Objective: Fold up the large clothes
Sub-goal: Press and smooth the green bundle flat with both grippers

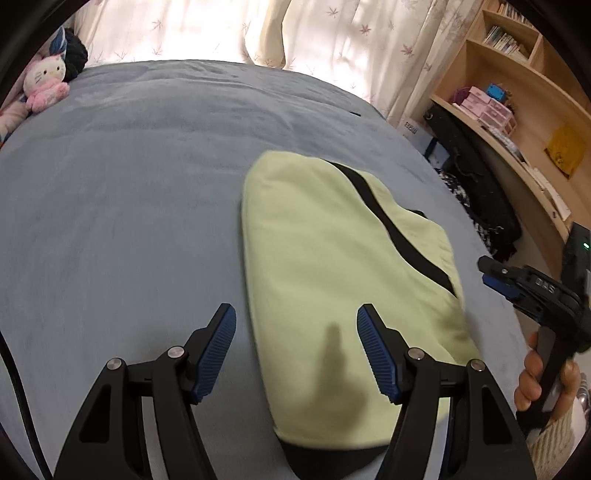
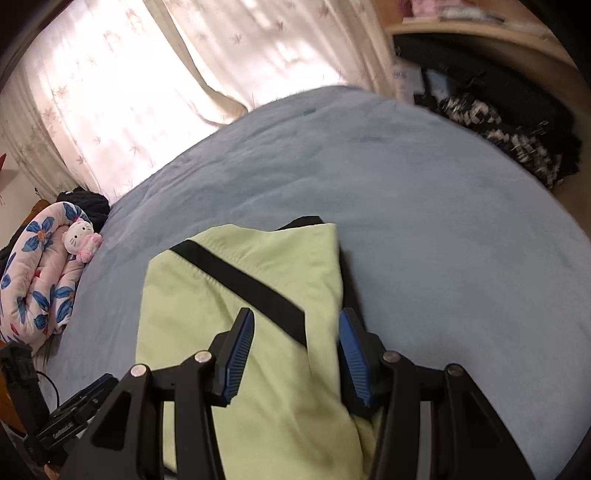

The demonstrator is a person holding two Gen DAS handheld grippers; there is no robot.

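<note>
A pale green garment [image 1: 332, 280] with a black stripe [image 1: 388, 221] running across it lay folded into a long, narrow bundle on the blue-grey bed cover [image 1: 129, 221], towards the side of the bed nearest the wooden shelves [image 1: 517, 92]. One short end of the bundle reached almost to the near edge of the bed, where a dark lining showed under it.

The left gripper [image 1: 295, 350] hung above that near end with its jaws spread wide and nothing between the blue ribbed pads [image 1: 218, 350]; the cloth lay below them, untouched. The right gripper [image 2: 295, 350] hung over the same bundle from the other side, its jaws parted too, the green cloth lying slack beneath and not pinched. In the left view, the person's right hand [image 1: 543, 380] was wrapped around that gripper's handle at the bed's edge.

At the far corner of the bed sat a pink and white plush cat [image 2: 83, 238], leaning against a rolled quilt with blue flowers [image 2: 37, 288]. Pale curtains [image 1: 258, 29] with a leaf print hung behind the bed, bright with daylight. Dark clothing lay heaped on the floor by the shelves [image 2: 517, 140].
</note>
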